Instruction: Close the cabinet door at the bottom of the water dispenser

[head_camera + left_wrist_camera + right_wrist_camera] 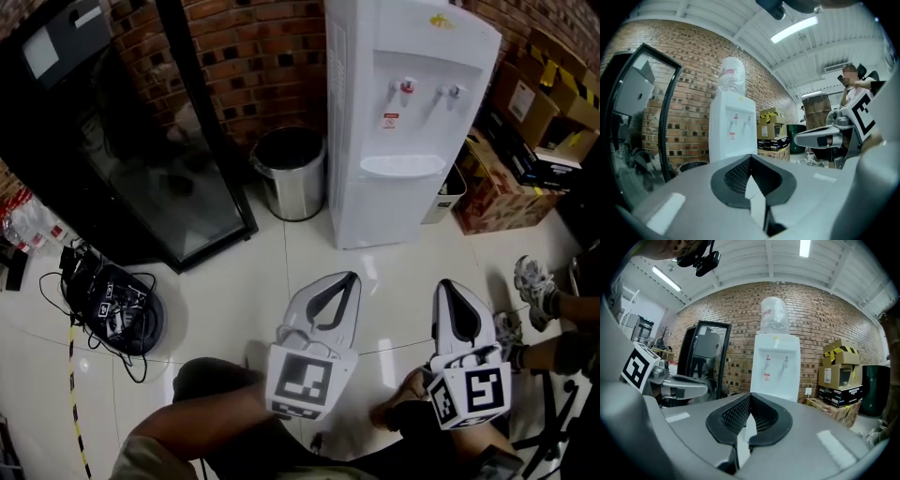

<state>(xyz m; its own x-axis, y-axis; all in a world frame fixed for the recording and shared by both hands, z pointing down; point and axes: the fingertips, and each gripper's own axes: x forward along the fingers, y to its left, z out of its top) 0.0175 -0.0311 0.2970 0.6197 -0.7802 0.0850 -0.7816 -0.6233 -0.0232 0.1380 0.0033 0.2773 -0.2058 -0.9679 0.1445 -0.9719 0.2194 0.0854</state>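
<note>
Water dispenser (pixel 403 112) at 12 o'clock, its bottom cabinet door (pixel 386 208) looks shut. Left gripper (pixel 351 277) and right gripper (pixel 444 285) at 6 o'clock, jaws together, empty.

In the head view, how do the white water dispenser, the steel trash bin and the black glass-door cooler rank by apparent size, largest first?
1. black glass-door cooler
2. water dispenser
3. trash bin
The cooler runs past the frame edge, yet already looks largest.
</note>
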